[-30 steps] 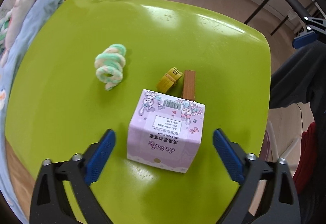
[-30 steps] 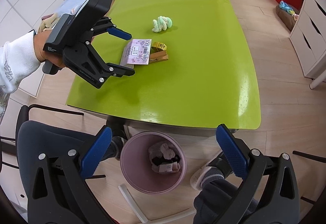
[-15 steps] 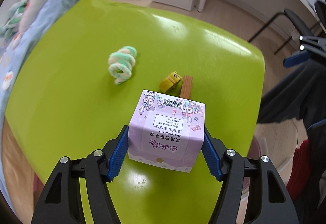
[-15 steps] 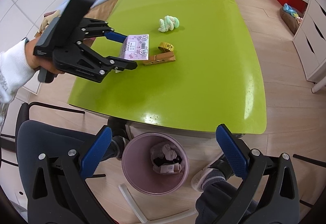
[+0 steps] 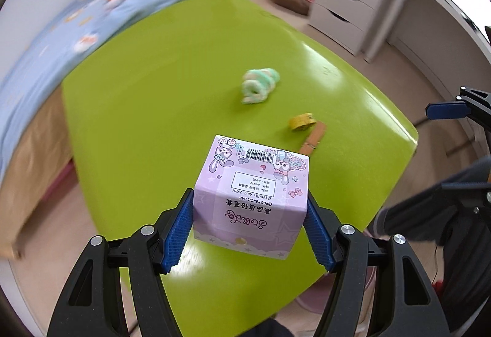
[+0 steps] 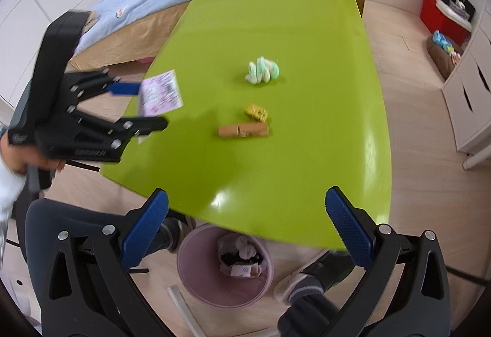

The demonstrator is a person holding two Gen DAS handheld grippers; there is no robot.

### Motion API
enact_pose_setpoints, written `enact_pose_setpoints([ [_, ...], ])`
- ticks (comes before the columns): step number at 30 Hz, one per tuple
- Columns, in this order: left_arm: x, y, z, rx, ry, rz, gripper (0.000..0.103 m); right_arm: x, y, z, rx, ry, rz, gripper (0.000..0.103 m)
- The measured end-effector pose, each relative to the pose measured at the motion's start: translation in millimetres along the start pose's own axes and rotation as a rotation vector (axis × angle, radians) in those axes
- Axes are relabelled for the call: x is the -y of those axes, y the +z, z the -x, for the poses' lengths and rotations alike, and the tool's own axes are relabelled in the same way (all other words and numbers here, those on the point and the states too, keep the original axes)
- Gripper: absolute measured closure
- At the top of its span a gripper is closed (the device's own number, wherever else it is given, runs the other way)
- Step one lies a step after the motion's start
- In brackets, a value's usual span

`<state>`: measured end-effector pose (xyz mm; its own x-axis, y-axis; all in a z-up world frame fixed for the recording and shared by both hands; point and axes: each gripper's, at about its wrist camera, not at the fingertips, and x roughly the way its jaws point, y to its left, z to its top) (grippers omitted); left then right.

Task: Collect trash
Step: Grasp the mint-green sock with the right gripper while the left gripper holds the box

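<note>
the left tongs (image 5: 250,231) gripped a small lilac box (image 5: 251,199), their blue pads pressed against its two sides, and the box hung clear of the green counter (image 5: 159,110) near the counter's edge. the jaws had just closed in on it. its top carried a barcode, cartoon rabbit figures and a white label; the face toward the camera, read upside down, said "stella lou" in script and "6 pcs pencil cap" above a line of chinese characters. in the right wrist view the box (image 6: 161,93) showed blurred between the left tongs (image 6: 144,105).

the right tongs (image 6: 247,229) stood open with nothing between them, over the counter's near edge. below them on the floor stood a pink bin (image 6: 225,266) holding crumpled wrappers and a small printed box whose writing was too small to read.

on the counter lay a mint-and-white fuzzy coil (image 6: 262,70), a yellow tape roll (image 6: 256,113) with black marks i could not make out, and, touching it, a brown clothespin (image 6: 244,130).
</note>
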<state>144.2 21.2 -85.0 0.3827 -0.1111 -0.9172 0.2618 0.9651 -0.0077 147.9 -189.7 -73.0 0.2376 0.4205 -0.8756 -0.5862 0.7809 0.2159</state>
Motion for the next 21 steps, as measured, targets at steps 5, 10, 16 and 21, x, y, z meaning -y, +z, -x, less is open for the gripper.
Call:
enact_pose_setpoints([
  [5,-13.9,-9.1,12.2,0.017,0.028,0.127,0.038,-3.0,32.6,-8.5,-0.002,-0.009,0.048,0.003],
  [10,-16.8,-17.1,19.8,0.026,0.02,0.192,0.038,-1.7,71.1,-29.2,-0.016,-0.016,0.089,0.003],
  [16,-19.3,-26.1,28.9,0.041,0.012,0.24,0.038,1.4,107.4,-63.6,-0.048,-0.027,0.152,0.003],
  [21,-17.9,-31.8,32.3,0.048,-0.005,0.26,0.038,1.9,132.0,-100.8,-0.101,-0.044,0.199,0.003],
])
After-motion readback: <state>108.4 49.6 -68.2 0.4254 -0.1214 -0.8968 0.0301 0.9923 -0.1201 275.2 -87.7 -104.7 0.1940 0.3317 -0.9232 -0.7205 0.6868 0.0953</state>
